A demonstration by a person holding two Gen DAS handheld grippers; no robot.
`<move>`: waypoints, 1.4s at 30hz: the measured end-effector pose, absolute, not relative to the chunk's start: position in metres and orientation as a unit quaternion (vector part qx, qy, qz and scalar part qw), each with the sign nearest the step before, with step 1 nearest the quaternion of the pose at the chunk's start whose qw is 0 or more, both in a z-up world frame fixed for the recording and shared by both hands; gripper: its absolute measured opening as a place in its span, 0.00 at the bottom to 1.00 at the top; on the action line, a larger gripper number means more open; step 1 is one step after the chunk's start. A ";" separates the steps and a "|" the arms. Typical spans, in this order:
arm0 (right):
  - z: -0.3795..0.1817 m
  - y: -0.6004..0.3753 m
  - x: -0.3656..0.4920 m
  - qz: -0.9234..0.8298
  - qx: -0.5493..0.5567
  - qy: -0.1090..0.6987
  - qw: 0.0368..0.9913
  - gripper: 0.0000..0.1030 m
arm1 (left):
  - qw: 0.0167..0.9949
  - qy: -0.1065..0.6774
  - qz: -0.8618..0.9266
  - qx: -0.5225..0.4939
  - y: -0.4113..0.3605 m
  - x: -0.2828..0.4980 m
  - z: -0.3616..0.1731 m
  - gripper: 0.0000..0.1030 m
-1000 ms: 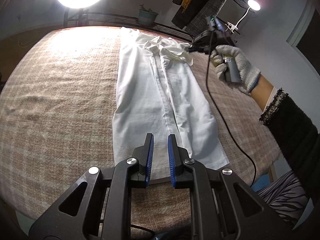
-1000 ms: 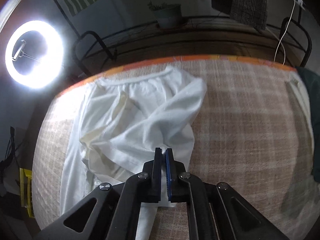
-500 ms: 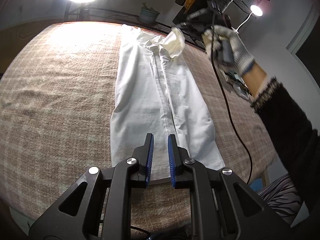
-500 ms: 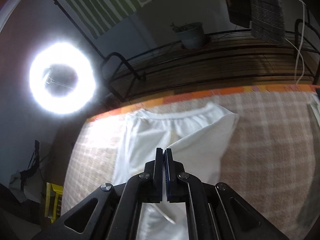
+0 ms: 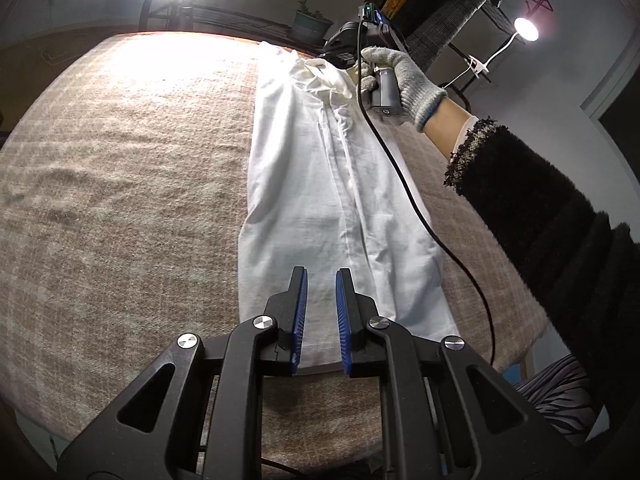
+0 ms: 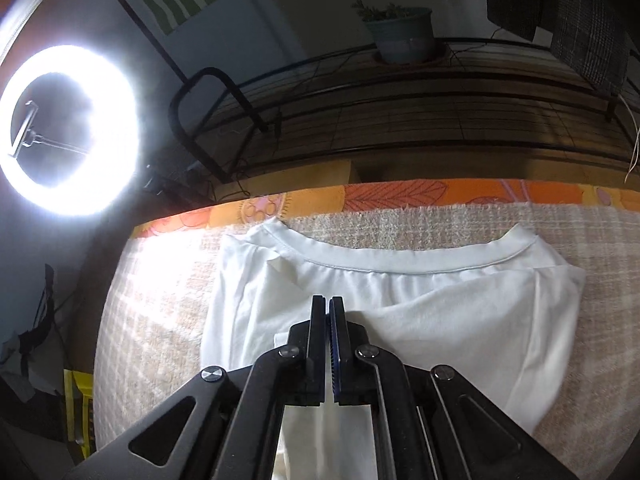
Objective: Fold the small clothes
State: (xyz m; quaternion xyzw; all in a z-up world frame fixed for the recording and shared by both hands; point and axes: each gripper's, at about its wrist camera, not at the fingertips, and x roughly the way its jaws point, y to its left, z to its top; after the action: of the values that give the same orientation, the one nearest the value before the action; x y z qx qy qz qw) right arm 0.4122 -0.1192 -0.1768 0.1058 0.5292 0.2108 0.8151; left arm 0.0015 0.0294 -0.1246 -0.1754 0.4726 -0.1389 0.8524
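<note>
My left tool (image 5: 320,312) hovers with its jaws slightly apart, gripping nothing, over the hem end of the white trousers (image 5: 320,200). They lie flat, long axis running away from me, waistband (image 6: 400,262) at the far edge of the checked beige surface (image 5: 120,200). My gloved right hand (image 5: 400,76) holds the right tool (image 6: 329,308) pressed together above the waistband. A ring light (image 6: 68,128) glows far left; a potted plant (image 6: 404,32) stands behind.

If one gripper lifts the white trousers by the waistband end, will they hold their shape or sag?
Likely sag: the white trousers lie limp, with soft wrinkles and bunched cloth near the waistband. Probably light, since the fabric looks thin. The fuzzy blanket may drag on them rather than let them slide.
</note>
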 end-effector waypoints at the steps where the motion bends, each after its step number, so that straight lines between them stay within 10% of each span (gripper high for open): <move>1: -0.181 -0.119 0.414 0.213 0.108 0.533 0.812 0.00 | 0.850 0.475 -0.139 -0.177 0.030 0.002 -0.126 0.11; 6: -0.165 -0.133 0.411 0.231 0.135 0.519 0.812 0.33 | 0.855 0.474 -0.127 -0.168 0.032 0.003 -0.126 0.11; 17: -0.057 -0.262 0.255 0.226 0.146 0.464 0.844 0.35 | 0.869 0.459 -0.097 -0.159 0.050 -0.008 -0.123 0.36; 27: -0.121 -0.291 0.050 0.252 0.120 0.556 0.783 0.47 | 0.834 0.504 -0.104 -0.197 0.063 -0.012 -0.149 0.37; 39: -0.174 -0.257 0.007 0.266 0.084 0.591 0.757 0.46 | 0.802 0.538 -0.113 -0.236 0.067 -0.008 -0.177 0.36; 41: -0.176 -0.255 0.008 0.284 0.096 0.596 0.745 0.25 | 0.801 0.540 -0.121 -0.229 0.062 -0.009 -0.179 0.26; 42: -0.180 -0.253 0.007 0.293 0.108 0.602 0.735 0.11 | 0.802 0.542 -0.123 -0.219 0.058 -0.009 -0.179 0.05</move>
State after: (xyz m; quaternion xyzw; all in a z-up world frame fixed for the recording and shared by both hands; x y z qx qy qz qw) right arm 0.0067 -0.2526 -0.1801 0.1077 0.6022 0.2931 0.7348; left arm -0.0089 0.0583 -0.1793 -0.2190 0.5420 -0.1228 0.8020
